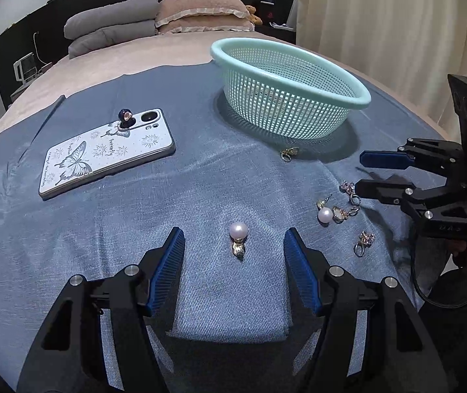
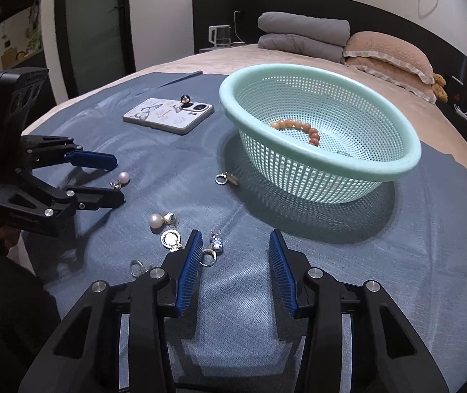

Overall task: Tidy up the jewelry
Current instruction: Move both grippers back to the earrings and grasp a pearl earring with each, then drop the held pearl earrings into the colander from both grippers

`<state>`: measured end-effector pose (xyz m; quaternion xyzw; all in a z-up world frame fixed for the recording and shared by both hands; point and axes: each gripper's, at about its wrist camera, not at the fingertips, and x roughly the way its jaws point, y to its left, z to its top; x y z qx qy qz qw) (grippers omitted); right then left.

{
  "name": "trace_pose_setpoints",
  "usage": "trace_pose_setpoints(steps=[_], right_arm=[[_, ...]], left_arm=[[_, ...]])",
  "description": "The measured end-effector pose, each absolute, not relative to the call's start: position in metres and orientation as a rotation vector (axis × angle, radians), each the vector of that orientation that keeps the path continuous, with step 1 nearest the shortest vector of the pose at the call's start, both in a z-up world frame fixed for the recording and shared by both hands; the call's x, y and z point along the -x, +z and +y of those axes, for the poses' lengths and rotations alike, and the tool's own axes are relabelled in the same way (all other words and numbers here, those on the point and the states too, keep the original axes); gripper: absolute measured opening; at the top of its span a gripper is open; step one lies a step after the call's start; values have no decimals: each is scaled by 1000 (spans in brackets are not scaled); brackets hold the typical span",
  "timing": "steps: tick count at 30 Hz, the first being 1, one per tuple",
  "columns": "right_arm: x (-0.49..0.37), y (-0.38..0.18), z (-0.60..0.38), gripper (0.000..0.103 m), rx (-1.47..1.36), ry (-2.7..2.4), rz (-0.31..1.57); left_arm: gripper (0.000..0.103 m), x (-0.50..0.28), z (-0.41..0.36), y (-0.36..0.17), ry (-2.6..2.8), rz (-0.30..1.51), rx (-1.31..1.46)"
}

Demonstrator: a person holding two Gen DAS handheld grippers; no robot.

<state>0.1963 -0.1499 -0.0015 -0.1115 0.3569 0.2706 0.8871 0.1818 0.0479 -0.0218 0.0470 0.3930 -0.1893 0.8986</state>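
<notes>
Lying farthest left on the blue cloth [image 1: 200,180] spread over the bed is a butterfly-case phone [image 1: 107,152], face down, with a small figurine charm [image 1: 124,116] at its camera end. Left gripper [image 1: 233,245] hovers low over the cloth, jaws spread wide, nothing held; a pearl earring [image 1: 238,234] lies between its blue pads [image 1: 168,262], touching neither. Further right, a small gold clasp earring [image 1: 289,154] sits just in front of the mint-green mesh basket [image 1: 361,98]. In the right wrist view the basket holds an orange-brown bead bracelet [image 2: 302,129] at its bottom. Right of centre, a second pearl earring [image 1: 325,214] lies touching a round gold-rimmed piece [image 1: 340,213]; a pink-stone earring [image 1: 347,186] and a hoop with crystals [image 1: 363,242] lie near. Right gripper [image 2: 233,252] is also open and empty, low over the cloth; a crystal drop earring [image 2: 215,242] and its ring [image 2: 208,258] lie just inside the left pad [image 2: 189,262], contact not resolvable. Basket stands just beyond the right gripper.
</notes>
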Motion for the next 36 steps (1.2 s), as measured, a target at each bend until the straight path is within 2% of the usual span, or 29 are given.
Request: trace_pose_setpoints(steps=[3, 4, 5, 8, 10, 12, 15, 26, 36], right_arm=[[-200, -6, -146, 39, 233, 579, 750], [-201, -7, -144, 36, 236, 584, 753], [-202, -9, -142, 33, 242, 587, 757], [-202, -12, -141, 31, 246, 590, 760], [-201, -12, -142, 24, 238, 597, 763], [-199, -12, -141, 12, 246, 609, 770], [-197, -12, -140, 8, 257, 607, 771], [-180, 10, -168, 8, 221, 521, 754], [-164, 71, -204, 8, 183, 412, 629]], left_arm=[[50, -186, 46, -22, -403, 806, -93], [39, -186, 46, -21, -413, 804, -87], [33, -187, 45, -22, -427, 805, -77], [27, -185, 41, -24, -421, 794, -104], [23, -184, 39, -25, -422, 790, -124], [12, -182, 38, -25, -433, 796, -123], [12, -179, 37, -26, -430, 795, -131], [12, -163, 37, -18, -425, 815, -151], [12, -152, 31, 38, -431, 712, -137]])
